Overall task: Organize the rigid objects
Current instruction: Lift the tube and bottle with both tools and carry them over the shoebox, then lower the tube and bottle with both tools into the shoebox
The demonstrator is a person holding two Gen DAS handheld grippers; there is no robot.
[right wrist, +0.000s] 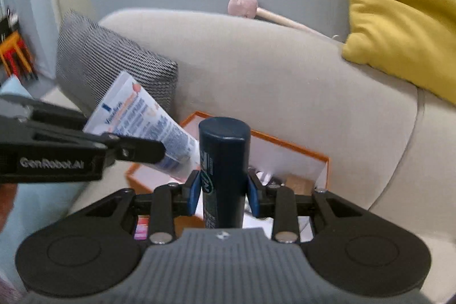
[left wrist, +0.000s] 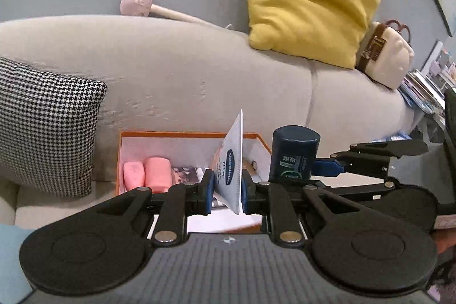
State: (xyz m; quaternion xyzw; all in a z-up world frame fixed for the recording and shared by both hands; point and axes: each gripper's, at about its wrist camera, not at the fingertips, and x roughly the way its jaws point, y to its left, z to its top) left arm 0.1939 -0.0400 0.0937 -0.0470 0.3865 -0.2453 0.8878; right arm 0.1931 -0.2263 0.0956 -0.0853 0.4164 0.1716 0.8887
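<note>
Already both grippers carry something above the orange-rimmed cardboard box with a white lining (left wrist: 193, 134), which sits on the beige fabric sofa seat (left wrist: 176, 81) near its front edge. The left gripper (left wrist: 227, 191) is pinched nearly closed on a flat white plastic Vaseline tube (left wrist: 232, 161); the tube's long axis runs roughly upright in the left wrist view, crimped flat end up, and in the right wrist view it tilts away to the upper left. The right gripper (right wrist: 223, 191) clamps a dark blue cylindrical bottle (right wrist: 223, 161) about its middle, its long axis upright and its flat dark end toward the sofa back.

Inside the box, toward its left wall, lie two pink soft-looking blocks (left wrist: 148, 174) and some printed cards or packets (left wrist: 185, 174), so part of the sorting looks done. Judging by this, the tube and bottle remain to be set down; whether they are meant for the box or elsewhere cannot be told.
</note>
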